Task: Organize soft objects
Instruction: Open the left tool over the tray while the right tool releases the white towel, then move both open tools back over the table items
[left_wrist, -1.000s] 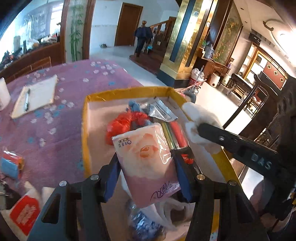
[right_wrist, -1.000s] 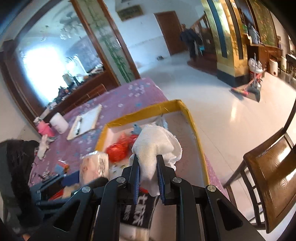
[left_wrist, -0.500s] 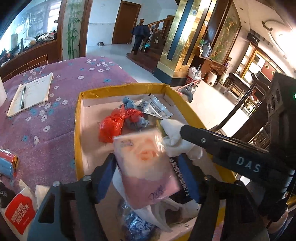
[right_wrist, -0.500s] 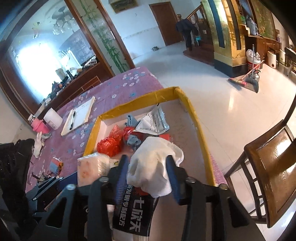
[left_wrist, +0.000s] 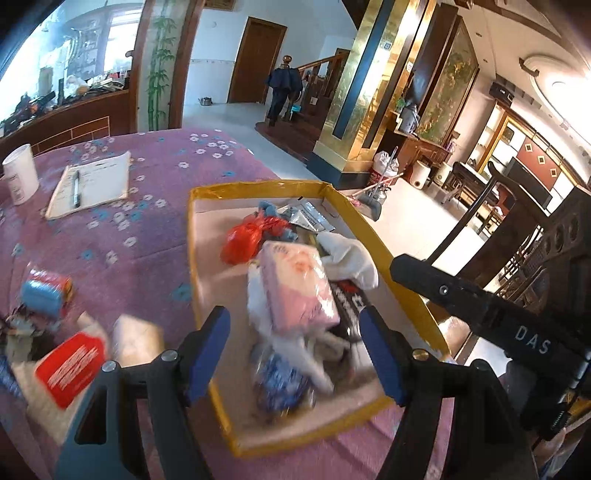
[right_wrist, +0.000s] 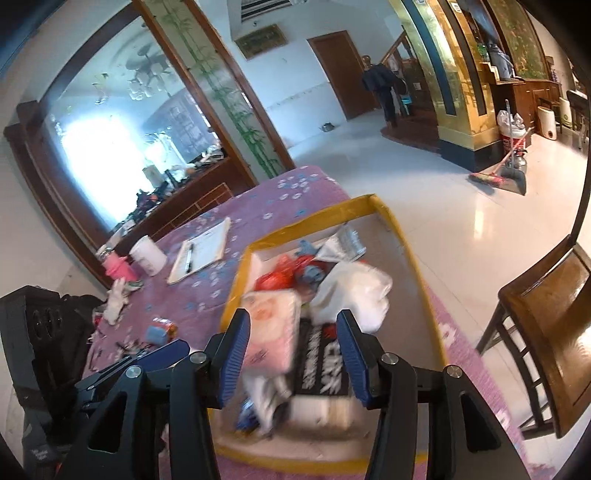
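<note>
A yellow-rimmed cardboard box (left_wrist: 192, 236) on the purple flowered tablecloth holds several soft items. A pink tissue pack (left_wrist: 295, 280) lies on top of the pile, also in the right wrist view (right_wrist: 273, 325). A white cloth (left_wrist: 347, 254) lies beside it, seen too in the right wrist view (right_wrist: 354, 291). A red plastic bag (left_wrist: 243, 236) lies further back. My left gripper (left_wrist: 295, 350) is open and empty, above the box's near end. My right gripper (right_wrist: 291, 354) is open and empty over the box.
On the tablecloth left of the box lie a red-and-white packet (left_wrist: 70, 369), a blue-and-red roll (left_wrist: 44, 291), a clipboard with a pen (left_wrist: 88, 184) and a white cup (left_wrist: 20, 173). A wooden chair (right_wrist: 546, 325) stands to the right of the table.
My left gripper opened and let the pink tissue pack drop into the box. My right gripper opened and let go of the white cloth. Both grippers drew back.
</note>
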